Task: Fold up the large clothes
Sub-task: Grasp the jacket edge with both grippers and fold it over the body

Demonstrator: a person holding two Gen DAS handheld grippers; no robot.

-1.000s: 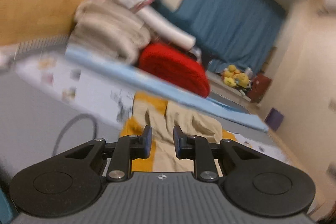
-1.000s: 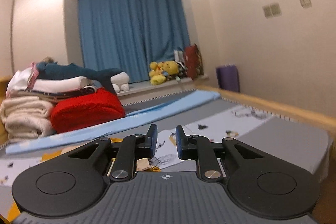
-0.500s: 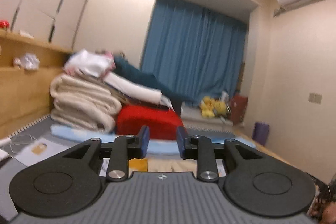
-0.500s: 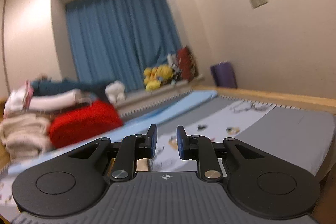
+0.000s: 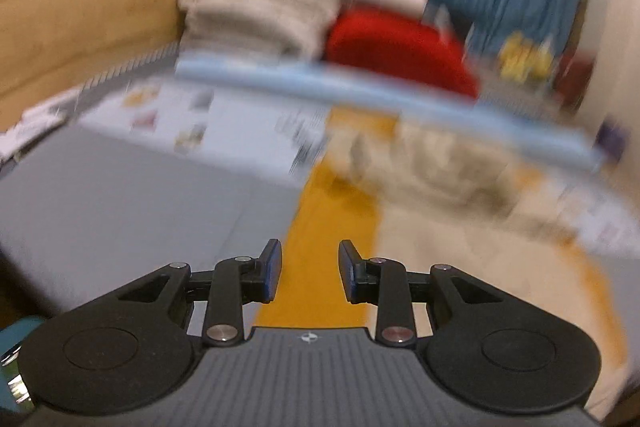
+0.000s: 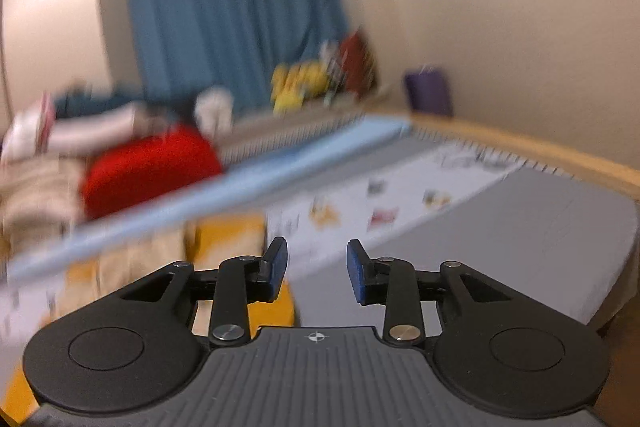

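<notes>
Lying crumpled on the bed (image 5: 120, 219), the large beige garment (image 5: 452, 187) sits on a mustard-yellow cloth (image 5: 336, 227), just this side of a long pale-blue roll (image 5: 360, 87) that crosses the mattress. In the right wrist view the same beige garment (image 6: 140, 255) shows at lower left, under the blue roll (image 6: 280, 167). Both views are smeared by motion, so finer folds cannot be made out.

The left tongs (image 5: 309, 273) hang above the yellow cloth, partly open with nothing between the pads. The right tongs (image 6: 316, 273) hover over the edge of the yellow cloth and the printed white sheet (image 6: 380, 211); their jaws have just been opening and hold nothing.

Beyond the blue roll lies a red cushion (image 5: 400, 47), beside a stack of folded cream blankets (image 5: 256, 11). Blue curtains (image 6: 232, 11) hang behind, with yellow plush toys (image 6: 300, 83) at their foot.
</notes>
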